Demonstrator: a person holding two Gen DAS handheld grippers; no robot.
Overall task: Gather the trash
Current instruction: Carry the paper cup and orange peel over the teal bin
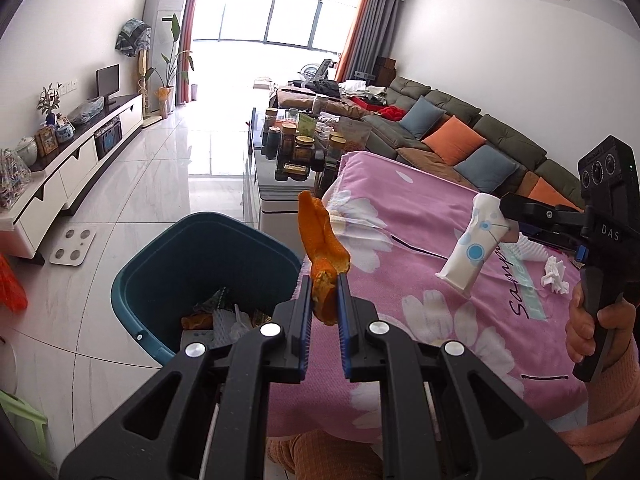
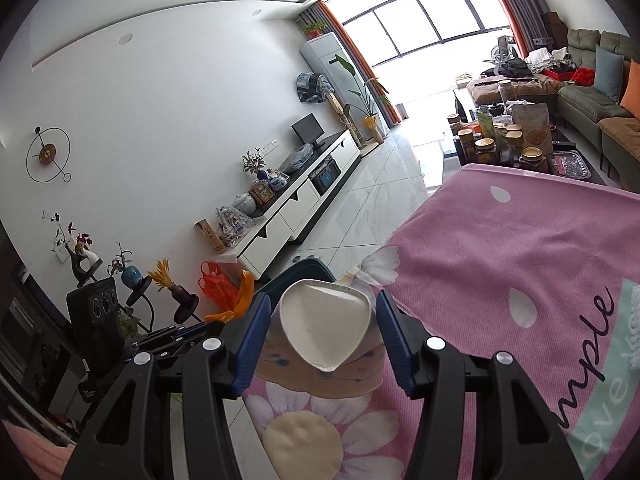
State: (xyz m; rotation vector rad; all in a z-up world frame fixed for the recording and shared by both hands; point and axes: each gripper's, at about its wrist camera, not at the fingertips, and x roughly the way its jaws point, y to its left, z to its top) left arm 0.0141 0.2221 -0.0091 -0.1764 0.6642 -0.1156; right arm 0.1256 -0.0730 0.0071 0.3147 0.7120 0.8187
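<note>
A pink flowered cloth [image 1: 440, 240] covers the table, and just beside its near corner, down on the pale tiled floor [image 1: 160, 168], stands a dark teal bin [image 1: 168, 264] with scraps already lying in the bottom. Farther along the room a low table is crowded with jars [image 1: 300, 144], and a grey-green sofa [image 1: 460, 120] runs along the wall behind it.

The person's hand [image 1: 592, 320] in a peach sleeve grips the handle of the right gripper [image 1: 505, 216], which holds a squashed paper cup [image 1: 476, 240] with blue dots above the cloth; its blue pads [image 2: 256, 336] press the cup's sides so the rim is bent into a heart shape. The left gripper [image 1: 324, 300] is clamped on a long strip of orange peel [image 1: 322, 240], which sticks up from between the nearly closed jaws, near the bin's rim at the table corner. A small crumpled tissue [image 1: 554, 276] lies on the cloth close to the right hand.
</note>
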